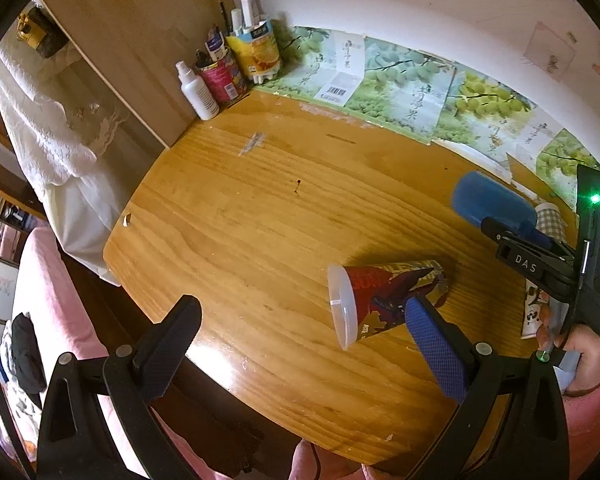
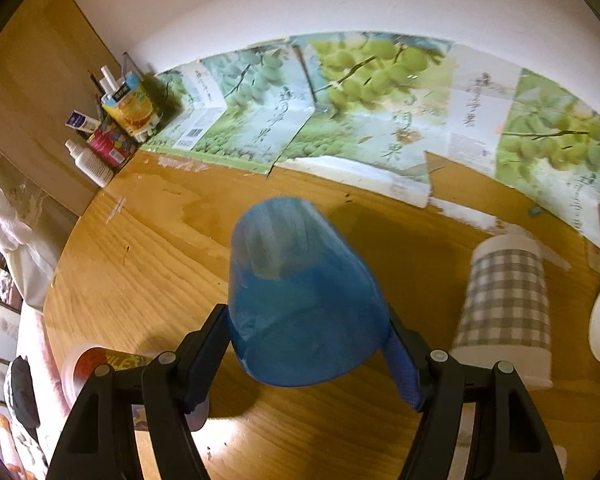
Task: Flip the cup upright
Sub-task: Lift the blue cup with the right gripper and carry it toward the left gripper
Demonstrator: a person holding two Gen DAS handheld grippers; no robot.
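Our right gripper [image 2: 306, 364] clamps the blue cup [image 2: 296, 300] between its fingers, above the table [image 2: 148, 260]; our left gripper [image 1: 300, 344] hangs spread apart beside the toppled red cup [image 1: 380, 300].

My left wrist view looks down from above the near edge of the surface [image 1: 260, 208] toward the back wall. My right view sits lower and closer in. Both share the corner bottles [image 1: 198, 92] [image 2: 90, 162].
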